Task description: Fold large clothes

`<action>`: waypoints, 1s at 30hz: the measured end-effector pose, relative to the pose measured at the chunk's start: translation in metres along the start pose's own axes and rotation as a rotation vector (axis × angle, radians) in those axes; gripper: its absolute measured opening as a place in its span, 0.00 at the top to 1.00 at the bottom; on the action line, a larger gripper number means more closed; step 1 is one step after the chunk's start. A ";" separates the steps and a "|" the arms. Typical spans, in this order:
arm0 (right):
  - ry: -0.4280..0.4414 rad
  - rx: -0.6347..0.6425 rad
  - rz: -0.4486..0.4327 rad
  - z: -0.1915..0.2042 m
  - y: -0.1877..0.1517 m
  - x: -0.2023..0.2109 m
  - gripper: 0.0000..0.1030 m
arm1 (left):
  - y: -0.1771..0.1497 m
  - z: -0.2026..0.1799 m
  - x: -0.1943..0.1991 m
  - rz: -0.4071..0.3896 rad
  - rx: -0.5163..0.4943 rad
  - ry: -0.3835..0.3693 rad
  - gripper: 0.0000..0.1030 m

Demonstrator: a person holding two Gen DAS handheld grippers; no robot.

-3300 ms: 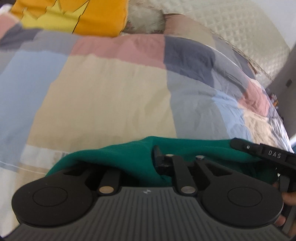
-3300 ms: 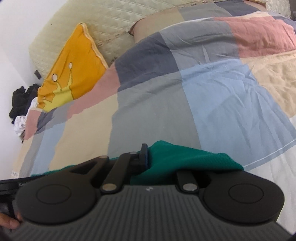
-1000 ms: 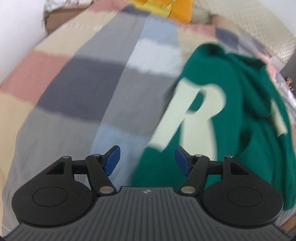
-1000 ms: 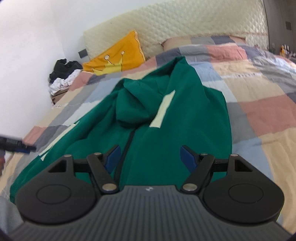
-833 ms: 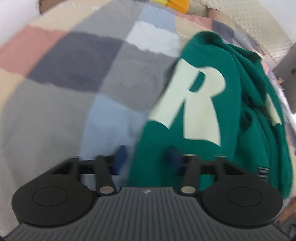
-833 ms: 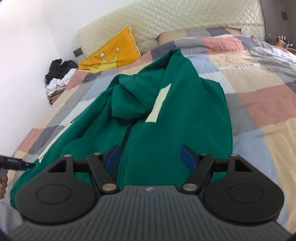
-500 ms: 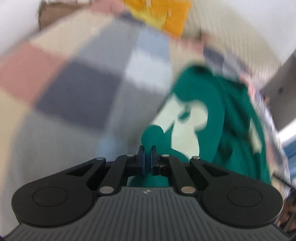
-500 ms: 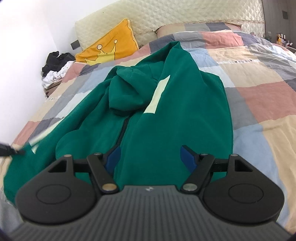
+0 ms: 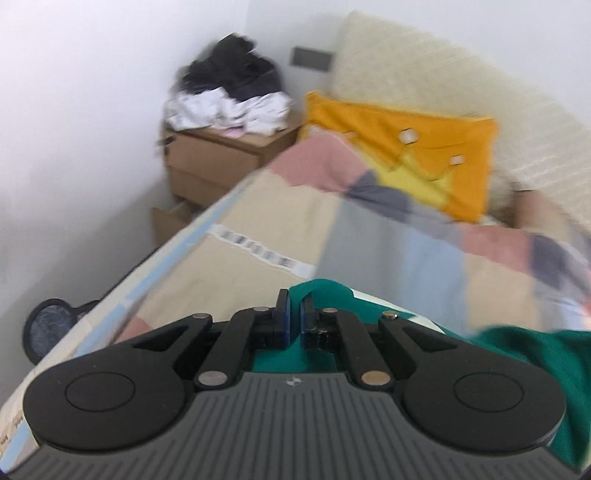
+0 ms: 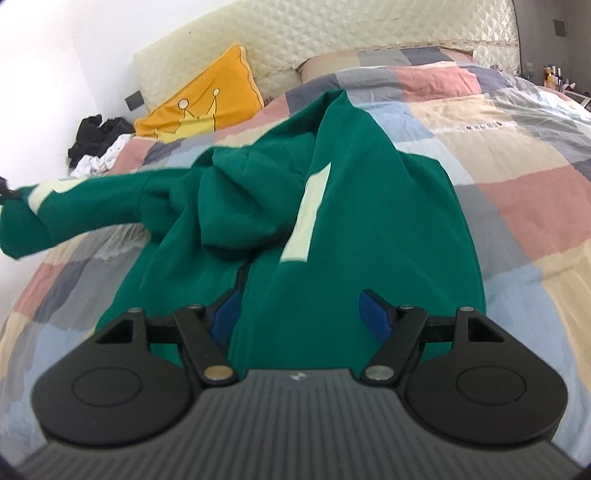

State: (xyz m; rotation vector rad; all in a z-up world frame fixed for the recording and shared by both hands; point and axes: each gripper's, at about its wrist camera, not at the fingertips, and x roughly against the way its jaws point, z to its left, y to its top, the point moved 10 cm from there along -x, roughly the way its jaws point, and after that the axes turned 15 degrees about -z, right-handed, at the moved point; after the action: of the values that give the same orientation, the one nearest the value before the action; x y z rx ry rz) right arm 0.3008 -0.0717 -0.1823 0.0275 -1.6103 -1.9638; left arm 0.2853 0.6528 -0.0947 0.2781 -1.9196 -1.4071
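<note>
A large green hoodie (image 10: 369,236) with cream letters lies on the patchwork bed, hood bunched at its middle. My left gripper (image 9: 294,320) is shut on the end of its left sleeve (image 9: 325,291). In the right wrist view that sleeve (image 10: 74,199) is stretched out to the left, lifted off the cover. My right gripper (image 10: 301,315) is open and empty, just above the hoodie's hem near the zip.
A yellow crown pillow (image 10: 207,99) leans on the quilted headboard (image 10: 332,33). A bedside cabinet (image 9: 221,155) with a heap of clothes (image 9: 232,96) stands at the bed's left. The bed's left edge (image 9: 147,273) runs below my left gripper.
My left gripper shut on the sleeve end and pulled it out to the left, off the hoodie's body. My right gripper stayed open over the hem.
</note>
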 end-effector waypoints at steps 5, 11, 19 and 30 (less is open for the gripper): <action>-0.001 0.034 0.001 0.000 0.000 -0.016 0.29 | -0.055 0.015 -0.086 0.090 0.001 0.110 0.95; 0.013 0.064 0.023 0.000 -0.008 -0.028 0.29 | -0.107 0.020 -0.122 0.143 -0.020 0.134 0.93; 0.056 0.043 0.009 0.003 -0.004 -0.024 0.29 | -0.102 0.007 -0.086 0.129 -0.081 0.159 0.37; 0.080 0.031 -0.068 -0.004 0.009 0.006 0.29 | -0.074 -0.081 0.053 0.055 -0.166 0.026 0.33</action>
State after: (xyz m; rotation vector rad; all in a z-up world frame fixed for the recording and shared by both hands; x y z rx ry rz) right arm 0.3009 -0.0784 -0.1733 0.1731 -1.6074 -1.9632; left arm 0.2835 0.5359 -0.1270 0.1623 -1.7645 -1.5081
